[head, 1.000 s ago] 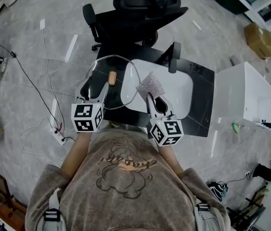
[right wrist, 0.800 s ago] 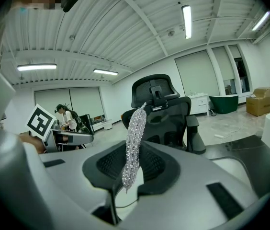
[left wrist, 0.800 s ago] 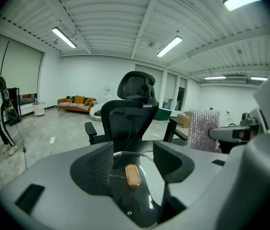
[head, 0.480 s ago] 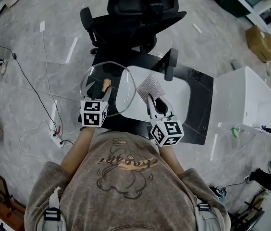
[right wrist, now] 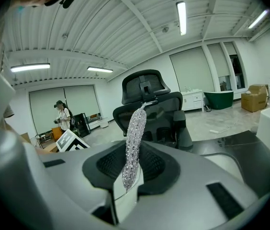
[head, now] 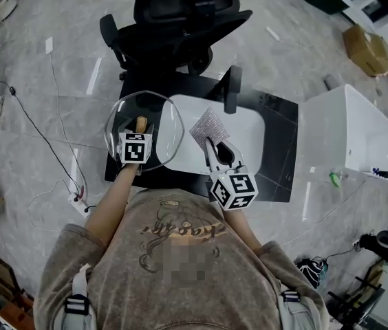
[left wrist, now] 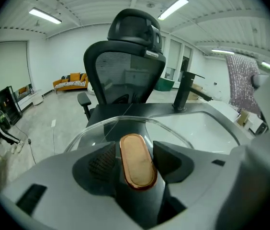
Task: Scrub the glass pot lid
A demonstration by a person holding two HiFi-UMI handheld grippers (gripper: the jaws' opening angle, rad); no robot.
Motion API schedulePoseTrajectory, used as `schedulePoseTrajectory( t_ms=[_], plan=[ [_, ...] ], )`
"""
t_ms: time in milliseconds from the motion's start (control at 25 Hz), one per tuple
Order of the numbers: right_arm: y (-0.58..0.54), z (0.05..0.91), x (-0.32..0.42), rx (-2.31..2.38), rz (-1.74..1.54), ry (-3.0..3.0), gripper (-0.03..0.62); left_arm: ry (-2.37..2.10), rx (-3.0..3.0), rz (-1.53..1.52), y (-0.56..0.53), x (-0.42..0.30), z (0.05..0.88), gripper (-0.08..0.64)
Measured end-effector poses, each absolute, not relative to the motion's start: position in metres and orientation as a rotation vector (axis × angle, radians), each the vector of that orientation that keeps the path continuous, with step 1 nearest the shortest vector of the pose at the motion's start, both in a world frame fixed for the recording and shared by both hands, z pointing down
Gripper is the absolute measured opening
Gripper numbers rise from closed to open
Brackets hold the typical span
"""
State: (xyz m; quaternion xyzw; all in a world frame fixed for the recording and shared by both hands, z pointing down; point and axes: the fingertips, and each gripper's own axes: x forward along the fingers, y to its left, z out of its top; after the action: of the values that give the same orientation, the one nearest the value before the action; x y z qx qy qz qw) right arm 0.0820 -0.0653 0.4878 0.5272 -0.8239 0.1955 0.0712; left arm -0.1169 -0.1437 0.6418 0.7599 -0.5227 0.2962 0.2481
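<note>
Glass pot lid (head: 165, 126) held up at centre left of the head view, overlapping in the picture the left rim of the white sink (head: 249, 133), which is set in the black desk (head: 280, 153). Inside of the sink plain white, with a black faucet (head: 232, 89) at its far rim. Left claw (head: 141, 125) closed on the lid's brown oval knob (left wrist: 136, 161), one jaw pressed on each side. Right claw (right wrist: 130, 169) pinched together on a silver sparkling scrub cloth (right wrist: 134, 128), upright, just right of the lid. Black-and-white square markers on each claw's cube.
</note>
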Motion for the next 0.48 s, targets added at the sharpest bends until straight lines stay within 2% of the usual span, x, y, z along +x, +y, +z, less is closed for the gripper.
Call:
schedulePoseTrajectory(
  t_ms=[480],
  plan=[
    [-0.077, 0.492, 0.096, 1.614, 0.592, -2.447, 0.083, -1.452, 1.973, 0.811, -0.146, -0.117, 0.657, 0.25]
  ],
)
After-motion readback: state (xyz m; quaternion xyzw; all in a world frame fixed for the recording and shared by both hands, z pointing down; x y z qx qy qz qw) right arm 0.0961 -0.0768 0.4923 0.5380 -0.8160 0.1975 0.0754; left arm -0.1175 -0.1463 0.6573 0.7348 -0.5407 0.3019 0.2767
